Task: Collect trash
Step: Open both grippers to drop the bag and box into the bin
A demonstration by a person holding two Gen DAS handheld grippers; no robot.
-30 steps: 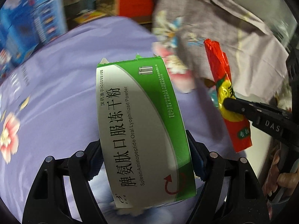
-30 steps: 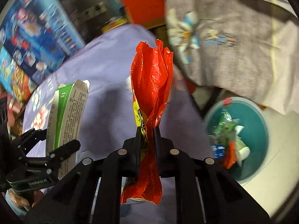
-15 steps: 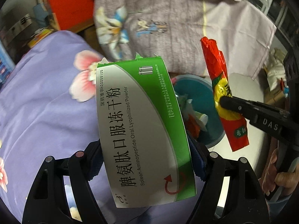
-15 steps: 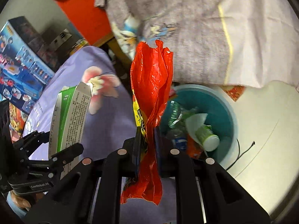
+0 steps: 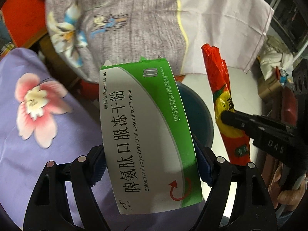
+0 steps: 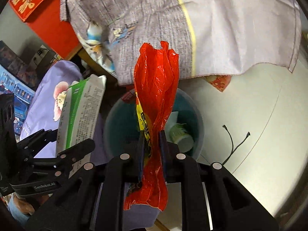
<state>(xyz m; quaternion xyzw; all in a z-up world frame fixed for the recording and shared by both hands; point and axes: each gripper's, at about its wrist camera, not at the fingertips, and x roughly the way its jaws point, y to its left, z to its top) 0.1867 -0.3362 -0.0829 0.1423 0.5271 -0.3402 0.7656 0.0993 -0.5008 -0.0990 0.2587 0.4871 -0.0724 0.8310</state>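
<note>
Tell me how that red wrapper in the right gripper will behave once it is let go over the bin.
The red wrapper looks thin and crinkled, so probably very light and apt to flutter rather than drop straight. It stands up above the right gripper only because it is bunched; likely floppy otherwise. Its glossy film may slip, or cling to the fingers, over the teal bin.

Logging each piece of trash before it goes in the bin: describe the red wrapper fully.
The red wrapper is thin, crinkled, glossy plastic with a yellow printed patch and a small green mark near its bottom end. It stands roughly upright, twisted narrow, its lower end flaring below the pads. The right gripper is shut on its middle, holding it above the teal bin. Nothing else touches it.
</note>
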